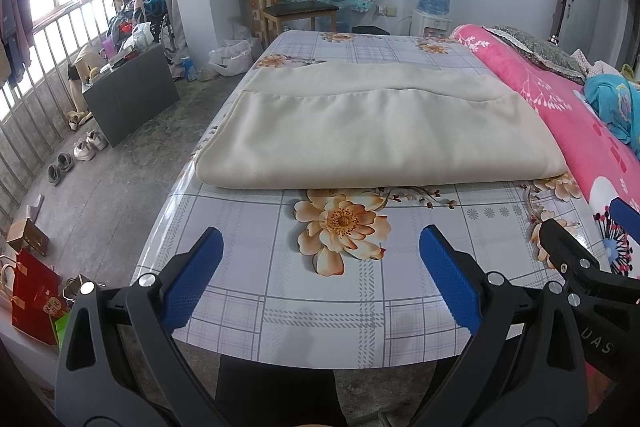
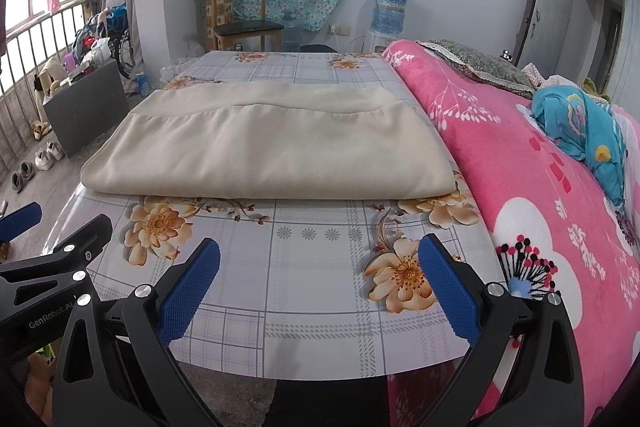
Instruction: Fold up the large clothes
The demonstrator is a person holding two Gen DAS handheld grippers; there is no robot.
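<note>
Lying flat across the middle of the table (image 1: 320, 307), one cream garment (image 1: 372, 131) sits folded into a wide rectangle, its right edge just beside the pink blanket (image 1: 560, 115). Two grippers hover over the near table edge, well short of the cloth: the left gripper (image 1: 320, 275) and the right gripper (image 2: 320, 275), each with its two blue pads spread wide and holding nothing. One wooden chair (image 1: 296, 7) stands at the far wall; two pairs of shoes (image 1: 76, 155) rest on the floor at left.
</note>
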